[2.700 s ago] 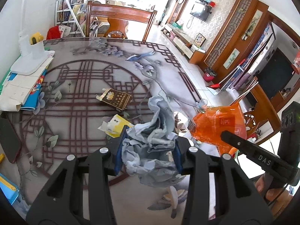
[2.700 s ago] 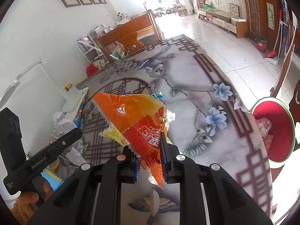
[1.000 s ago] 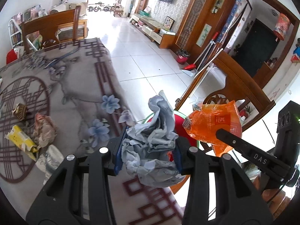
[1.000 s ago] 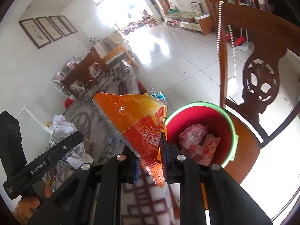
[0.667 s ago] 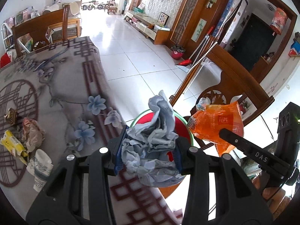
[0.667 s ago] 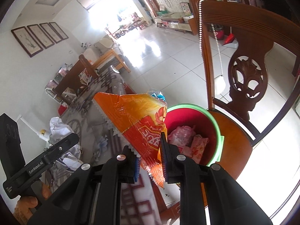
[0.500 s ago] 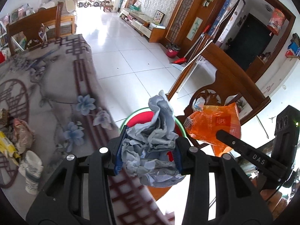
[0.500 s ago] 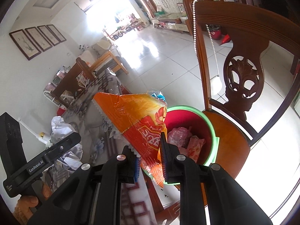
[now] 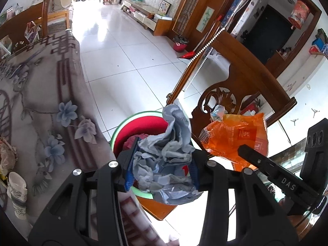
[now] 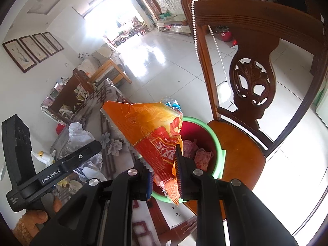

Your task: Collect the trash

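Both grippers are held over the bin, each clamped on a piece of trash.

Left wrist view: a crumpled grey-blue paper wad (image 9: 166,155) is pinched between the blue pads of the left gripper (image 9: 162,169), directly over the red plastic bin with a green rim (image 9: 121,128), which stands on a carved brown wooden chair (image 9: 242,86). At 3 o'clock the orange crinkled snack wrapper (image 9: 235,137) is seen in the right gripper. At 9 o'clock lies the grey flower-patterned tablecloth (image 9: 41,94).

Right wrist view: the orange wrapper (image 10: 151,135) is clenched by the right gripper (image 10: 163,176) above the bin (image 10: 217,143), where pink wrappers (image 10: 194,151) are seen inside. At 9 o'clock the left gripper is seen with its paper wad (image 10: 82,137).
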Demonstrator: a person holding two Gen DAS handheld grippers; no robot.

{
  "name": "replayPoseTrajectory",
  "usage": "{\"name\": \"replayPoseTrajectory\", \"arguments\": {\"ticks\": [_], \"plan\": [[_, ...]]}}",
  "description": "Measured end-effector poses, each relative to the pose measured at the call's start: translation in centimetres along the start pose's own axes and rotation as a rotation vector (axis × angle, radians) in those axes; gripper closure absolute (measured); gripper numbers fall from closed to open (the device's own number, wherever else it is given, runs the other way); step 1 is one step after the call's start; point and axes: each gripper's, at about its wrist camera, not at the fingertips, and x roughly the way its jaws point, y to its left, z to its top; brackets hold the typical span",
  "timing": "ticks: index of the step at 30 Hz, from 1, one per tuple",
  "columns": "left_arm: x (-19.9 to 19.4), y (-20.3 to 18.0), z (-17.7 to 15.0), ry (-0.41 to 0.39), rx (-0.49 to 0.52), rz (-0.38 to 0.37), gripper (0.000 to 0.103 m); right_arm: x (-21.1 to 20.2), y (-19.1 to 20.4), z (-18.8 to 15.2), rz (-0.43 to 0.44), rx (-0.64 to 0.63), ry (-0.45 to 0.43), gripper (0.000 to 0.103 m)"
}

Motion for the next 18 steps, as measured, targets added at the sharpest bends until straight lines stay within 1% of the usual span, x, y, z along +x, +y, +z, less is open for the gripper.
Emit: {"name": "replayPoseTrajectory", "arguments": {"ticks": [7, 14, 17, 18], "plan": [[2.5, -0.5, 0.6, 0.041, 0.005, -0.002, 0.062, 0.3, -0.7, 0.3, -0.016, 0.005, 0.001, 0.085], [3.6, -0.8, 1.2, 0.051, 0.024, 0.010, 0.060, 1.0, -0.9, 0.4, -0.026, 0.009, 0.015, 0.085], [3.6, -0.6, 1.4, 0.049, 0.015, 0.011, 0.052, 1.6, -0.6, 0.5, -0.028, 0.001, 0.022, 0.085], [3.6, -0.4, 1.5, 0.048, 0.010, 0.010, 0.046, 1.7, -0.5, 0.5, -0.029, -0.002, 0.023, 0.084]]}}
